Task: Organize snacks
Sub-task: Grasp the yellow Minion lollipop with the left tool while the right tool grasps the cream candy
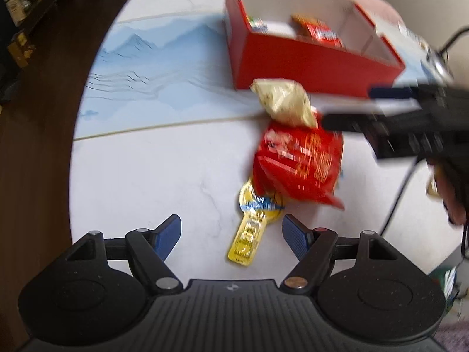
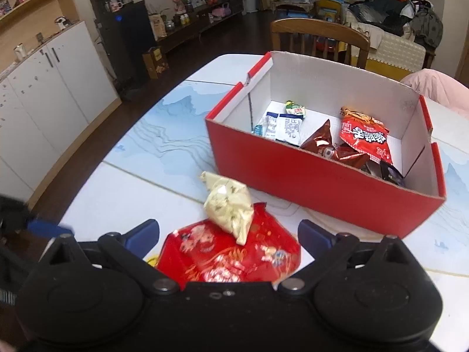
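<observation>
Using the red box [image 2: 319, 173] as the anchor here. Only the right wrist view sees into it properly: a white-and-blue packet [image 2: 285, 127], a small green one [image 2: 294, 108], a brown foil bag [image 2: 321, 142] and a red spicy-snack packet [image 2: 366, 136] sit on its floor. The left wrist view catches just a blurry corner of that.

What the left view has to itself is the yellow paddle-shaped packet [image 1: 249, 234], on the table in front of the box, half tucked under the big red bag [image 1: 299, 161]. It lies between the spread fingers of the left gripper [image 1: 231, 234], nothing pinched.

The pale crinkly pouch [image 2: 227, 202] sits on the red bag's edge nearest the box, close to the box wall. The right gripper [image 2: 228, 234] is wide open too, hovering over the red bag without clamping it; in the left view its dark body blocks part of the box's near corner.

Behind the box: a wooden chair [image 2: 319, 35] and something pink [image 2: 436, 88].
</observation>
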### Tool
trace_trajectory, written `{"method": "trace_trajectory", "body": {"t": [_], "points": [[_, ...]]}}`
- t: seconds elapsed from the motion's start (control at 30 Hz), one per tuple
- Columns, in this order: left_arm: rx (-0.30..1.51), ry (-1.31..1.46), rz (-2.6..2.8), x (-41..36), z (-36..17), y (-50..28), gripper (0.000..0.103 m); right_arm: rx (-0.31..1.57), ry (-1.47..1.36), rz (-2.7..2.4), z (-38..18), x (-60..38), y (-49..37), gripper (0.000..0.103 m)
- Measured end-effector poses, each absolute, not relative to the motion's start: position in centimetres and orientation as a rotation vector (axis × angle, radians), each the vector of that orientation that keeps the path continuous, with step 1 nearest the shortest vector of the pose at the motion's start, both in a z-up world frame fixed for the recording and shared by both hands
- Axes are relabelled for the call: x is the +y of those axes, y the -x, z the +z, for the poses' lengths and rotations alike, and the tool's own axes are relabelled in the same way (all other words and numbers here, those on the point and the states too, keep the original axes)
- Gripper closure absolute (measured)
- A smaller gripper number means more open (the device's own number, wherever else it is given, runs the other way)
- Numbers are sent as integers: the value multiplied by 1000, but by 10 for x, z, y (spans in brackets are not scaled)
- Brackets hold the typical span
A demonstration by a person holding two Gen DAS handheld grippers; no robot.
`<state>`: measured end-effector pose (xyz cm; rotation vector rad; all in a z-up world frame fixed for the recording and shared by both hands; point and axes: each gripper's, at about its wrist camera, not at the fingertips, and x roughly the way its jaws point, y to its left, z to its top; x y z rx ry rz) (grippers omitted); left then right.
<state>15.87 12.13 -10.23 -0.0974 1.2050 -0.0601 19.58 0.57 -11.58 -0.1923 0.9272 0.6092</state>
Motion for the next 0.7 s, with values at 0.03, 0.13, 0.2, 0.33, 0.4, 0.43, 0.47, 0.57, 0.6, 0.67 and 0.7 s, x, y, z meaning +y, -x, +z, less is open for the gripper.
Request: {"method": "trace_trajectory", "body": {"t": [0.03,0.13,0.2,0.33,0.4,0.43,0.47,0.57,0.6,0.67,0.7], "points": [[1212,81,-62,119,-106,-160,27,928,196,599,-120,8,-199,5],[1223,43,-67,112,-116,-165,27,941,218,598,-131,17,-210,8],[1228,30,-69,108,-122,-168,27,947,242,597,-138,24,-215,8],[1243,26,-63,107,-133,-174,27,967,279,612,-149,37,-223,14],[1246,19,-70,106,-137,-176,27,964,299,623,-153,43,-225,17],[1250,17,-74,105,-139,-178,27,963,308,628,-155,46,-226,19],[1256,16,-79,104,-142,-179,27,963,318,635,-157,48,-227,20],[1261,8,-99,102,-147,-181,27,961,340,649,-160,54,-229,23],[1262,3,-104,100,-149,-181,27,963,347,653,-161,55,-230,25],[1266,-5,-112,98,-153,-183,27,966,364,656,-163,58,-231,28],[1269,-8,-114,98,-155,-184,28,967,371,656,-164,59,-232,29]]}}
